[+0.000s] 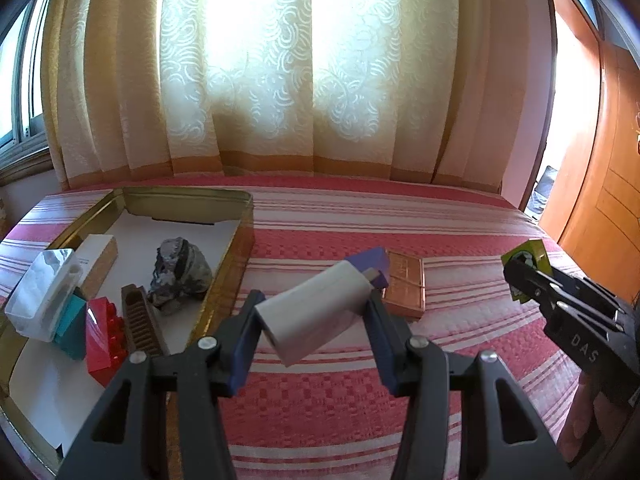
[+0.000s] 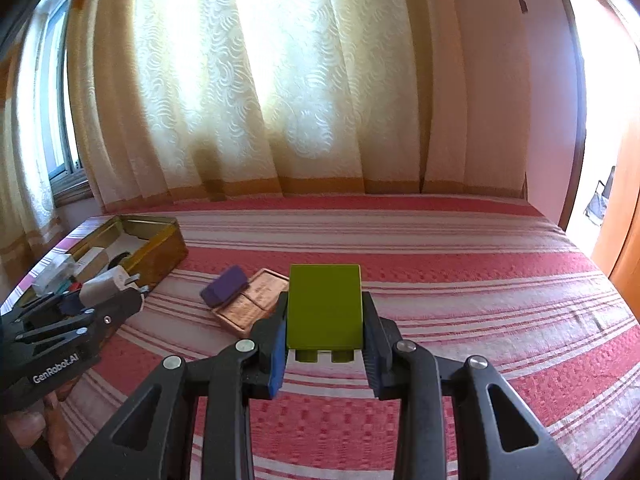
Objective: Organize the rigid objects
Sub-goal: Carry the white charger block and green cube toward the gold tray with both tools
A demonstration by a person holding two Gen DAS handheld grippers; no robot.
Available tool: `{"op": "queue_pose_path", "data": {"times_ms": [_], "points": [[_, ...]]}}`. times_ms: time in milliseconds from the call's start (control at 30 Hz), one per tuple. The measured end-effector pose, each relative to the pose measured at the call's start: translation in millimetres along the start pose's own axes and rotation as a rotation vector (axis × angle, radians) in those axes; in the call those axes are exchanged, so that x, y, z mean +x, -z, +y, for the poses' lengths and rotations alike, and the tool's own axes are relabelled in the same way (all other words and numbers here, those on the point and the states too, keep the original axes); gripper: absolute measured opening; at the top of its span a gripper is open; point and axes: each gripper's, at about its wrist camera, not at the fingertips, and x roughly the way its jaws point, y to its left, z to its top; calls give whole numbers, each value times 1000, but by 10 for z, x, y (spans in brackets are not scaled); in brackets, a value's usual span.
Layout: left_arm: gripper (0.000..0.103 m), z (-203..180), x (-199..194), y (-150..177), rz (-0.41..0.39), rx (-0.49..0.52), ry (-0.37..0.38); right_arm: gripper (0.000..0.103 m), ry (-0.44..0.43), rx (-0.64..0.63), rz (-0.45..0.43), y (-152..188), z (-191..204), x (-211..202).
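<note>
My left gripper (image 1: 312, 312) is shut on a white plug adapter (image 1: 316, 316) and holds it above the bed, right of the gold tin (image 1: 236, 240). My right gripper (image 2: 325, 320) is shut on a green toy brick (image 2: 325, 306), also held above the bed; the brick shows small in the left wrist view (image 1: 524, 264). A purple block (image 2: 224, 280) rests on a copper-coloured flat case (image 2: 252, 304) on the bedspread between both grippers. The tin holds a grey rock (image 1: 180, 276), a red brick (image 1: 102, 340), a teal piece (image 1: 72, 326), a clear box (image 1: 44, 294), a brown comb-like piece (image 1: 142, 324) and a cardboard box (image 1: 98, 258).
The red and white striped bedspread (image 2: 440, 280) spreads right of the tin. Cream curtains (image 2: 280, 100) hang behind the bed. A wooden door (image 1: 600, 160) stands at the right. A window (image 2: 60, 140) is at the left.
</note>
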Motion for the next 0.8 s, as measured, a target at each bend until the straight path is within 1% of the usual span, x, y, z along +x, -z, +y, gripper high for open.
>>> {"op": "queue_pose_path", "data": {"times_ms": [200,533,800], "points": [[50,8,-72,9,-21,10,-2,34,12,-13,-65,16,131,-117],[50,73,-132,21,-33,-5,9,34,10,-8,-114,67,254,-250],[50,104,-184,39,-47,-4,9,34,6,-10,-179,95,341,-385]]}}
